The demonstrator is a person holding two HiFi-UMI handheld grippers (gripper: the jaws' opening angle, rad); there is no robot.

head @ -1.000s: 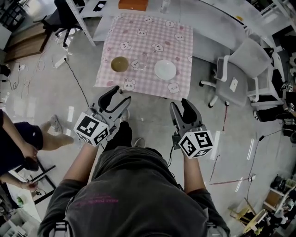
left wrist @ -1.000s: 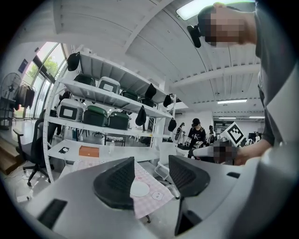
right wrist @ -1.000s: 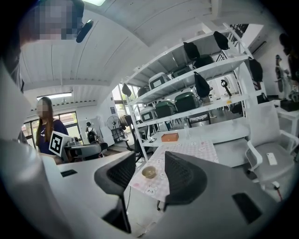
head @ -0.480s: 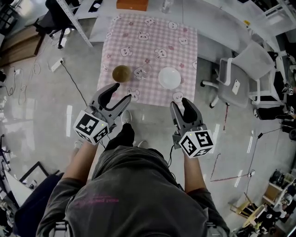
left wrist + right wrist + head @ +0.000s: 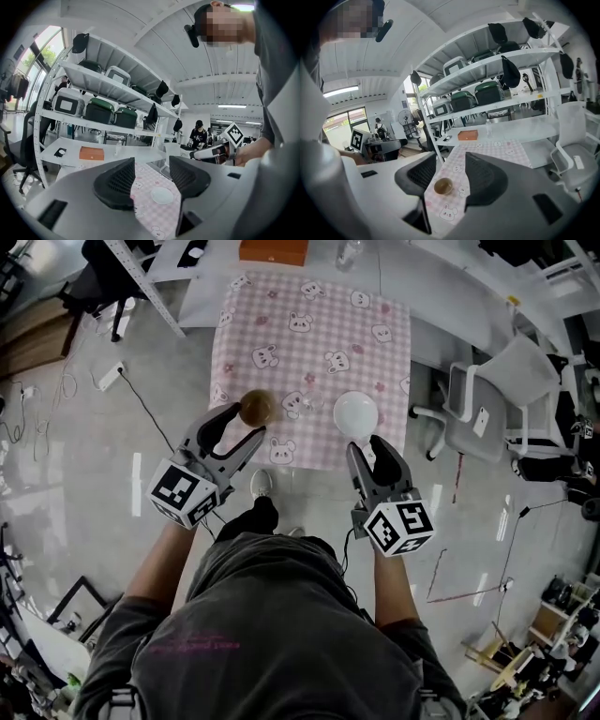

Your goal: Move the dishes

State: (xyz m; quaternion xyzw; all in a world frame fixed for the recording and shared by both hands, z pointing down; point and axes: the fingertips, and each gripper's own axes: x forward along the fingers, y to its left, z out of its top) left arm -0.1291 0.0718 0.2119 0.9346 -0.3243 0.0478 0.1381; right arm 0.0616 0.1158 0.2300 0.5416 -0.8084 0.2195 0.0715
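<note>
Left tongs wide apart, empty | right tongs apart, empty

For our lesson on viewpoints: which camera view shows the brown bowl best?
The right gripper view: the brown bowl sits unobstructed on the pink cloth, its inside visible. The head view shows it whole but small, from above. The left gripper view doesn't show it.

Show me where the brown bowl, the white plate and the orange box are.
brown bowl (image 5: 256,408), head view, its middle.
white plate (image 5: 355,413), head view, its middle.
orange box (image 5: 273,249), head view, its top face.
</note>
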